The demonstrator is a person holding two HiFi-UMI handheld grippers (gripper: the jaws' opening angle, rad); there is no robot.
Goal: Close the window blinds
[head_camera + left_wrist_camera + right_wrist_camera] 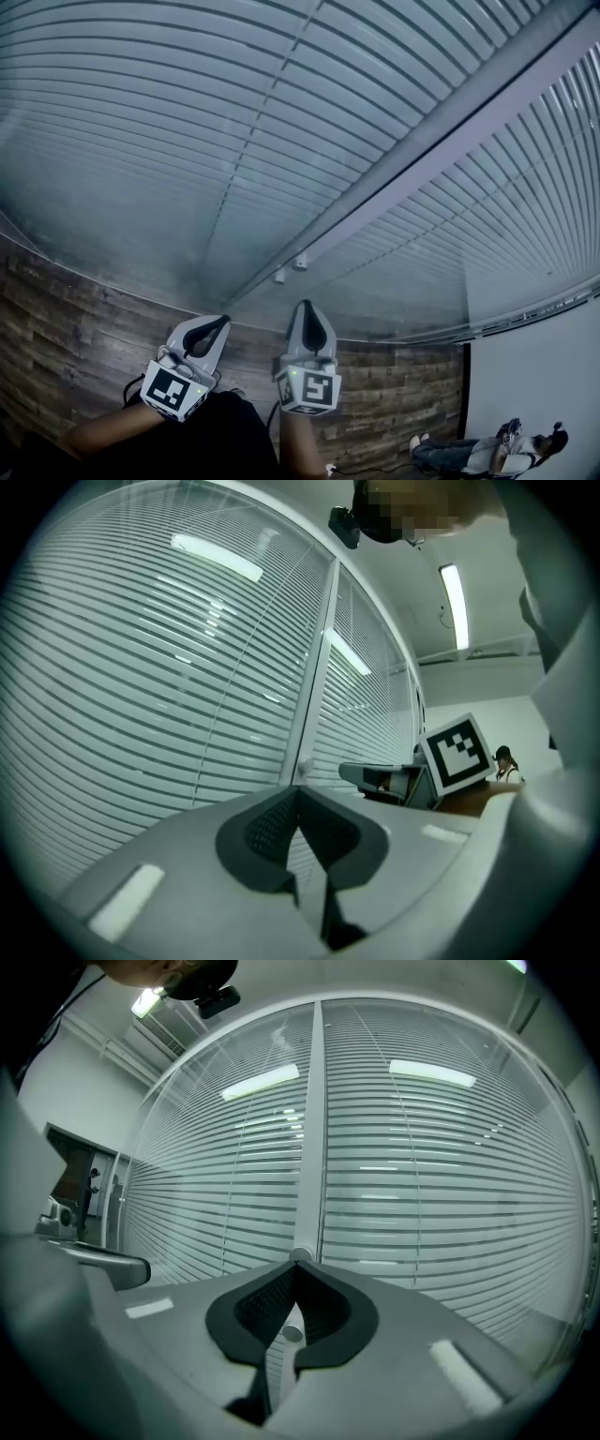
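Now | left hand-held gripper (223,322) raised toward blinds (141,112), jaws together | right hand-held gripper (306,307) also closed (tips below frame knobs (300,262))

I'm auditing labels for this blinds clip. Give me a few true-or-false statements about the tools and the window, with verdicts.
1. The right tool is shut. True.
2. The left tool holds a cord. False: its jaws are together, holding nothing.
3. The blinds are pulled all the way up. False: they hang lowered on both sides of the frame.
4. Two small knobs sit on that frame. True.
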